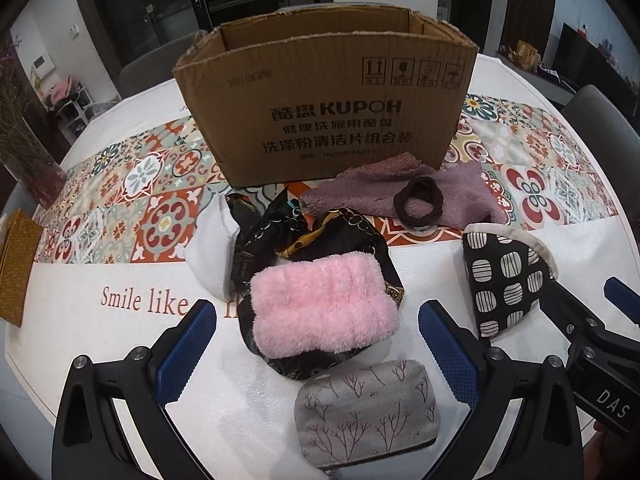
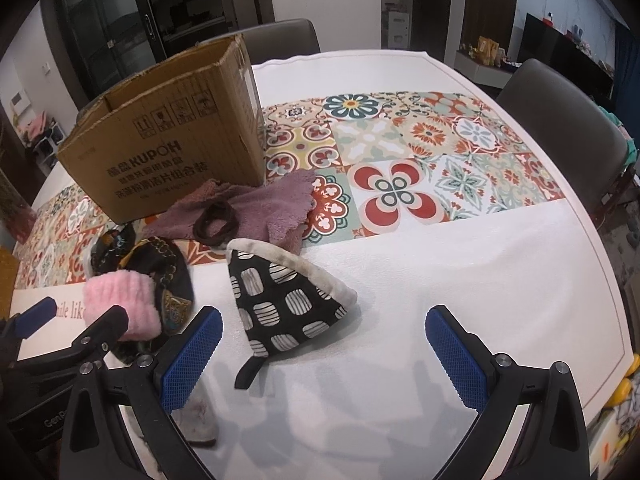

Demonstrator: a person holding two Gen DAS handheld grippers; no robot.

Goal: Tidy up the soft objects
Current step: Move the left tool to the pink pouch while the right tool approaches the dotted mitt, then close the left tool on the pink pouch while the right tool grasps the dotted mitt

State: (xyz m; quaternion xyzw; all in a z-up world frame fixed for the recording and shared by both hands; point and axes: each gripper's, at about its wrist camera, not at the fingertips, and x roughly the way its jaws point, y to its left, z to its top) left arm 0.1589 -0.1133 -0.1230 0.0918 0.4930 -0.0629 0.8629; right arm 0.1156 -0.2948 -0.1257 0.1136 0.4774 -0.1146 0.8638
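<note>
An open cardboard box [image 1: 320, 108] stands at the back of the table. In front of it lie a purple fleece cloth [image 1: 384, 196] with a dark hair tie [image 1: 418, 204] on it, a black patterned scarf [image 1: 304, 236], a pink fluffy piece [image 1: 324, 304] on top of the scarf, a white cloth [image 1: 212, 256], a grey pouch with a branch print [image 1: 368, 412] and a black-and-white spotted mitt [image 1: 504, 276]. My left gripper [image 1: 318, 356] is open, its fingers on either side of the pink piece and the pouch. My right gripper [image 2: 324, 356] is open, just short of the mitt [image 2: 284, 300].
A tiled-pattern runner [image 2: 420, 160] crosses the white table [image 2: 460, 280]. Chairs [image 2: 560, 128] stand at the far side and the right. A yellow-brown mat [image 1: 16, 264] lies at the left edge next to a dark vase [image 1: 28, 148].
</note>
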